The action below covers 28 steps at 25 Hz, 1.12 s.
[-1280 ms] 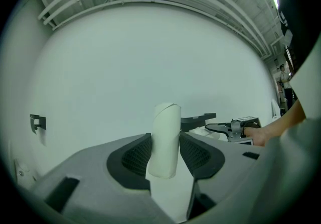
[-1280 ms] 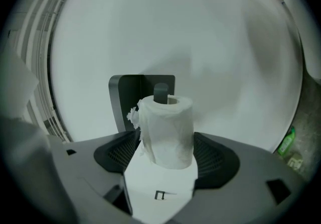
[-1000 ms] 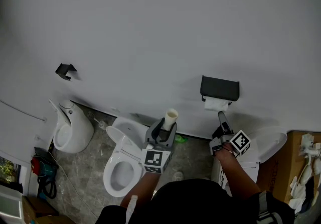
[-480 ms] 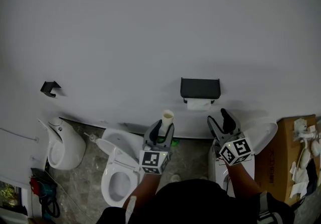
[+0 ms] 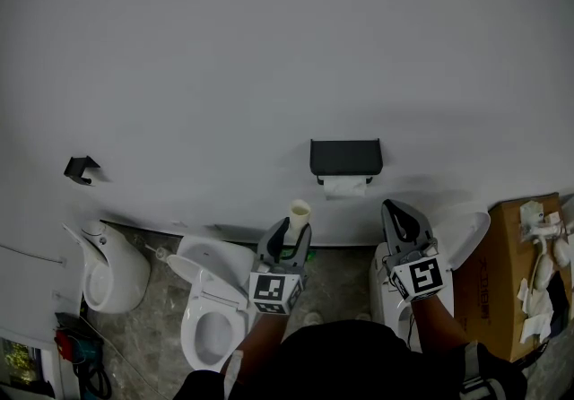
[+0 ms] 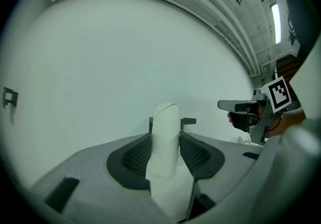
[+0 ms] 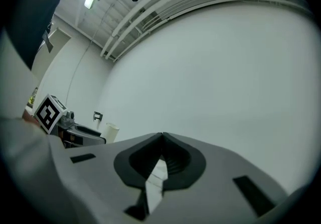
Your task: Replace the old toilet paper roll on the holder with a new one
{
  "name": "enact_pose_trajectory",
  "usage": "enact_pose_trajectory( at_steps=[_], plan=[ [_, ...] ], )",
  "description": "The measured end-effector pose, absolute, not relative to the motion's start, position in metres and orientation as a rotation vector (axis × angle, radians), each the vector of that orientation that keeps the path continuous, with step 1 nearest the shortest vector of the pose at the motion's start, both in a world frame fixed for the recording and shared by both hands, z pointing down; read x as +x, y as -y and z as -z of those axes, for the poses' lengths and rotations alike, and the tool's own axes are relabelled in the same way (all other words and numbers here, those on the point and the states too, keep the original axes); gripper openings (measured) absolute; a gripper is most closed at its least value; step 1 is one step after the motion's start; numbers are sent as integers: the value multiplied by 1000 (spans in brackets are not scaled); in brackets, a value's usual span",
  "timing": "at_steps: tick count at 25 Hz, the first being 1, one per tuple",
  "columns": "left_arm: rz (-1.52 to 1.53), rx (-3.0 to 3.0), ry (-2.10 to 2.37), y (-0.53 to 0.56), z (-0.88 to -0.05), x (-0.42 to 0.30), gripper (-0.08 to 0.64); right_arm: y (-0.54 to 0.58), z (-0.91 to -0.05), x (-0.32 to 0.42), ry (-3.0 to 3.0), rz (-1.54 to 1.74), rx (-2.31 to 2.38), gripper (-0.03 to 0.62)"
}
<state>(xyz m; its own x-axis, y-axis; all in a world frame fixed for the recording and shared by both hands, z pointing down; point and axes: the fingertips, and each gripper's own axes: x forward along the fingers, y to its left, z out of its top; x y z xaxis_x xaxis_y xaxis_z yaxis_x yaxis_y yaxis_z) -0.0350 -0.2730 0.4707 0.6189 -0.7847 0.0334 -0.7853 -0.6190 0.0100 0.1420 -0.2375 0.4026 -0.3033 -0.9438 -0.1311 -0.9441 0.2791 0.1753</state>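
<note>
Cardboard tube (image 5: 299,213), upright, pinched in left gripper (image 5: 291,239), below-left of wall holder (image 5: 345,156); right gripper (image 5: 396,212), jaws just closed together, empty, below holder; advised: keep tube firmly pinched, clear of holder.

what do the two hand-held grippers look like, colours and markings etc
They match. The left hand-held gripper and right hand-held gripper each have a grey body and black tapering jaws with mesh-textured inner pads. Each carries a white cube printed with black square markers. No cables show. The person wears a dark top, and its right sleeve has pale stripes.
</note>
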Motion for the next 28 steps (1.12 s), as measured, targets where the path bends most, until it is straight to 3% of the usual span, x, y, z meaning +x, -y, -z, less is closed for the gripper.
enact_pose_trajectory(
  at_steps=[13, 28],
  plan=[
    [-2, 2820, 1387, 278, -463, -33, 172, 244, -407, 136, -2579, -541, -1916, 0],
    [-22, 2785, 1453, 286, -468, -40, 172, 261, -415, 134, -2594, -404, -1859, 0]
  ],
)
